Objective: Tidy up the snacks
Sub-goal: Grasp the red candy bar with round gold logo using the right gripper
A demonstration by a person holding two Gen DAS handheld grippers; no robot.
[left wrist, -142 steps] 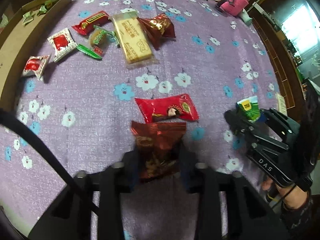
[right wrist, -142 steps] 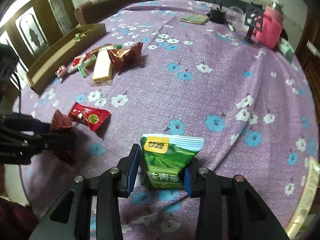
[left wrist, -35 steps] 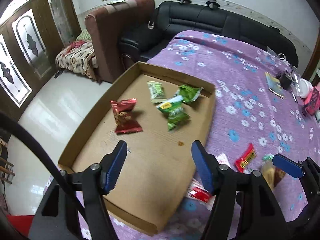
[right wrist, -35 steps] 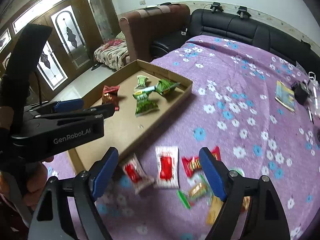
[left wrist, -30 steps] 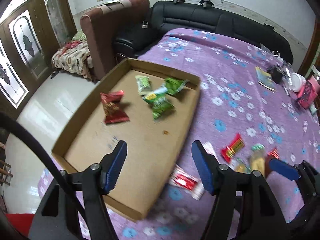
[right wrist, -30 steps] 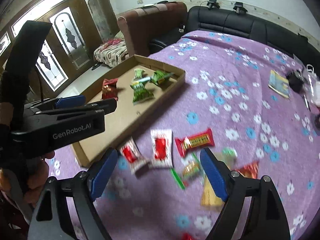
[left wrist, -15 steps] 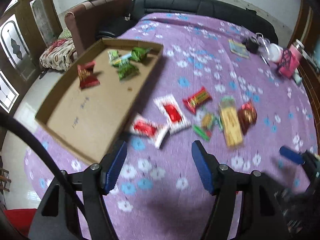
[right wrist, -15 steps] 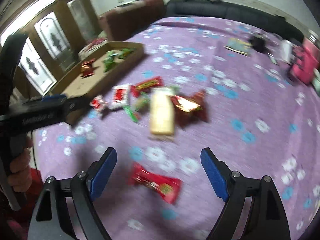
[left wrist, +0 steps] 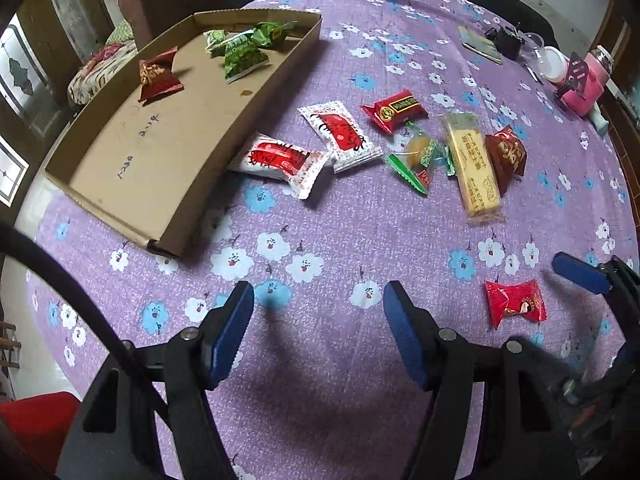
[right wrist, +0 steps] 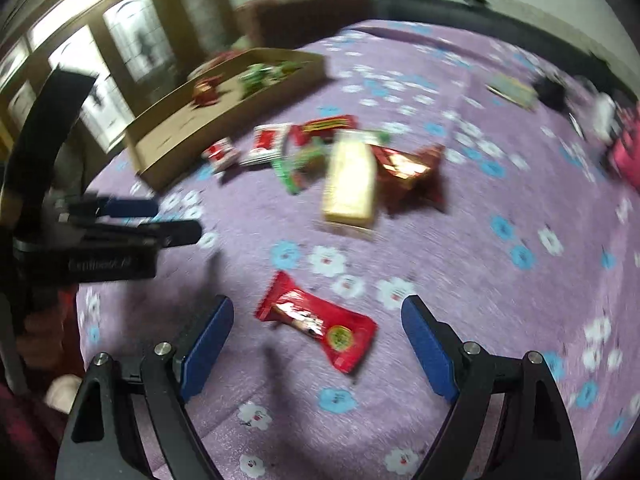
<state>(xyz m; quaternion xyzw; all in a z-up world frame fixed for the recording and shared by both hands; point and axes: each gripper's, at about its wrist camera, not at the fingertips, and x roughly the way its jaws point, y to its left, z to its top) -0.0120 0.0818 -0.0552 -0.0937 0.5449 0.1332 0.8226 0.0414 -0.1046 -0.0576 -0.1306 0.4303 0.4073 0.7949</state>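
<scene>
A shallow cardboard tray [left wrist: 188, 168] lies at the left of the purple flowered cloth; it holds a dark red packet [left wrist: 157, 75] and several green packets [left wrist: 240, 54]. Loose snacks lie beside it: two white-and-red packets [left wrist: 280, 160], a red bar [left wrist: 394, 110], a long yellow biscuit pack [left wrist: 472, 164] and a dark red bag [left wrist: 506, 152]. A lone red packet [right wrist: 320, 322] lies just ahead of my right gripper [right wrist: 318, 338], which is open and empty. My left gripper [left wrist: 318, 328] is open and empty over bare cloth. The right wrist view is blurred.
A book [left wrist: 478, 44], a black device [left wrist: 506, 38], a white bowl [left wrist: 554, 66] and a pink bottle [left wrist: 584, 86] stand at the far right of the table. A brown armchair [left wrist: 152, 4] stands behind the tray. The table edge runs close on the left.
Both grippers let go of their packets in the tray, then pulled back from it toward the near side of the table. The right gripper now hovers before the lone red packet.
</scene>
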